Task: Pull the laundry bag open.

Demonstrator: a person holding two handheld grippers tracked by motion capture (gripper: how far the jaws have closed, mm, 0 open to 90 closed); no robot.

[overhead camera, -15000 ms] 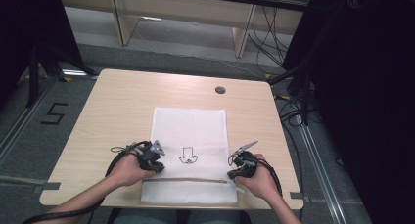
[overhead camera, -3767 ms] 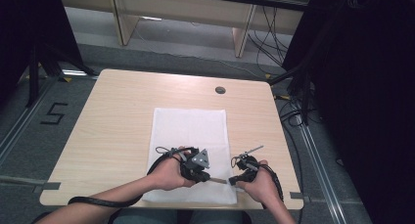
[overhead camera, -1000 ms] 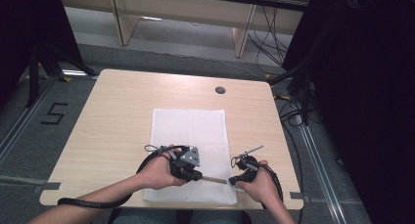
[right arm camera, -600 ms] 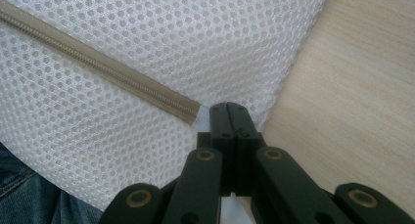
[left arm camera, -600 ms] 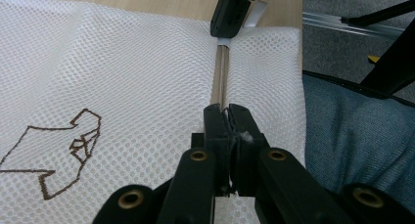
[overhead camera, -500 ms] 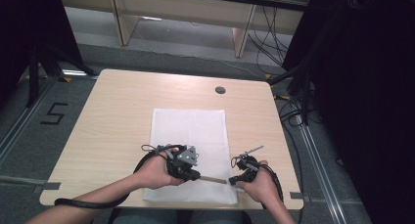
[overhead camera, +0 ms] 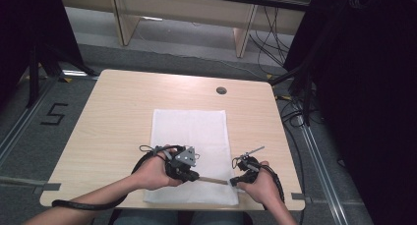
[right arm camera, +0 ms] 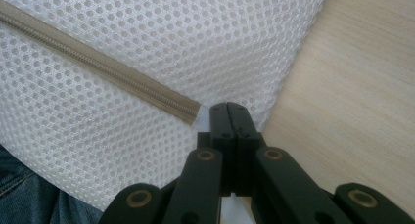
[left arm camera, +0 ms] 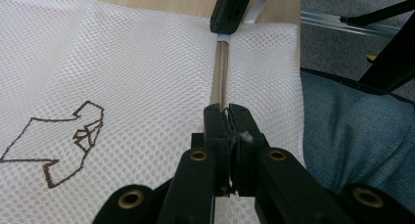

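On table (overhead camera: 108,117), mesh bag (overhead camera: 189,129), zipper (left arm camera: 219,79), left gripper (left arm camera: 229,123) pinching pull

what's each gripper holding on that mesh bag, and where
The left gripper pinches the zipper partway along, apparently at its slider. The right gripper clamps the mesh bag beside the zipper's end.

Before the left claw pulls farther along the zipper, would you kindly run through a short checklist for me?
1. Left claw shut on the zipper pull: ok, jaws closed over the zipper.
2. Right claw pinning the mesh bag at the zipper's end: ok, jaws closed on the fabric.
3. Zipper straight between the two claws: ok.
4. Bag flat on the table: ok.
5. Zipper teeth free of snagged mesh: cannot tell.
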